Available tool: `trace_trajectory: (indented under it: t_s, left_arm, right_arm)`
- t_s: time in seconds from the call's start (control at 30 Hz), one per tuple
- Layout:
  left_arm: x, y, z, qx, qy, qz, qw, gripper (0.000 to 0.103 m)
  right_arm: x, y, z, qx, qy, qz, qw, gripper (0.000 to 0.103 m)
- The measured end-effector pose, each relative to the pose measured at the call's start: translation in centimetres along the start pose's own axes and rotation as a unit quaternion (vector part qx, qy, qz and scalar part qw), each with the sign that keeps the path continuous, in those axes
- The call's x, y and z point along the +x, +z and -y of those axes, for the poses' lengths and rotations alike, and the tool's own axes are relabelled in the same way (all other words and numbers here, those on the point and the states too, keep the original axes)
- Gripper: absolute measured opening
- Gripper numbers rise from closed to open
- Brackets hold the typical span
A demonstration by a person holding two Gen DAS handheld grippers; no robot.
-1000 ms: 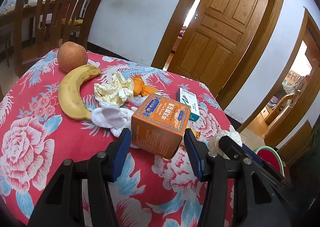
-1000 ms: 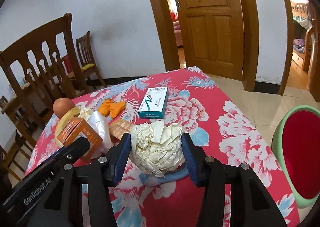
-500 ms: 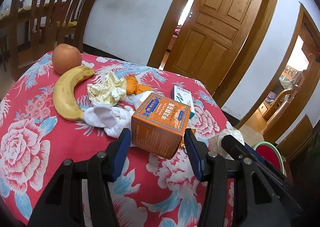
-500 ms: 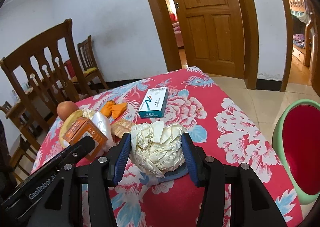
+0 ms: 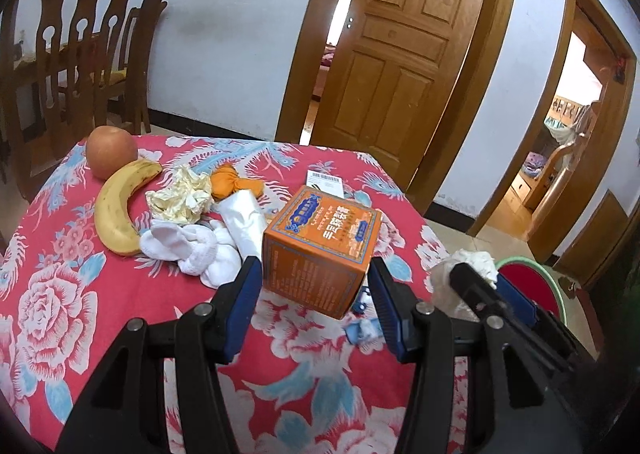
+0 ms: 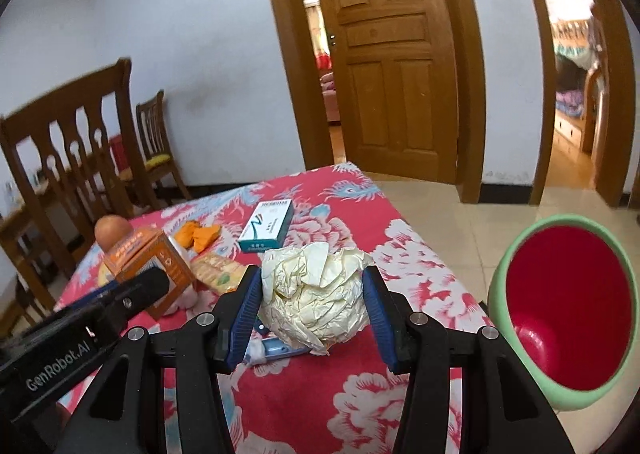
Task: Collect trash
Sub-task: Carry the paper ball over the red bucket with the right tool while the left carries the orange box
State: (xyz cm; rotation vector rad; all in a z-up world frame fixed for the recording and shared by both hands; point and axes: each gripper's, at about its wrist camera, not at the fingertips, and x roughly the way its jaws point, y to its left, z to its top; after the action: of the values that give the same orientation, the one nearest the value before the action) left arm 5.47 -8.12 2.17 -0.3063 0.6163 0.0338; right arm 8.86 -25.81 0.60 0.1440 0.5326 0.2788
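Both grippers gripped trash at frame centre: the left gripper (image 5: pixel 314 286) clamped an orange box (image 5: pixel 320 250) between its blue pads above the floral tablecloth (image 5: pixel 52 294); the right gripper (image 6: pixel 312 302) squeezed a crumpled paper ball (image 6: pixel 312 302), with the red bin (image 6: pixel 568 310) at right.

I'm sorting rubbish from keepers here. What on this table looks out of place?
White socks lie bunched among crumpled paper beside a yellow banana and an apple: clothing and fresh fruit mixed with trash on the floral red tablecloth.
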Motion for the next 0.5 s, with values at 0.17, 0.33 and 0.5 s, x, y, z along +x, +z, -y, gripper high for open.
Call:
trace_trajectory:
  t_s: [0.17, 0.33, 0.5]
  left_arm:
    - [-0.3, 0.0, 1.1, 0.0, -0.003, -0.003, 1.0, 0.055]
    - [-0.4, -0.6, 2.8, 0.013, -0.009, -0.01, 0.9998, 0.055]
    - [-0.2, -1.0, 4.5, 0.04, -0.005, -0.022, 0.9989, 0.055]
  right_arm:
    - [-1.7, -0.1, 2.9, 0.062, 0.016, 0.013, 0.998, 0.052]
    - [-3.2, -0.2, 4.6, 0.075, 0.006, 0.015, 0.997, 0.052]
    - [-4.1, -0.3, 6.3, 0.083, 0.008, 0.009, 0.996, 0.052]
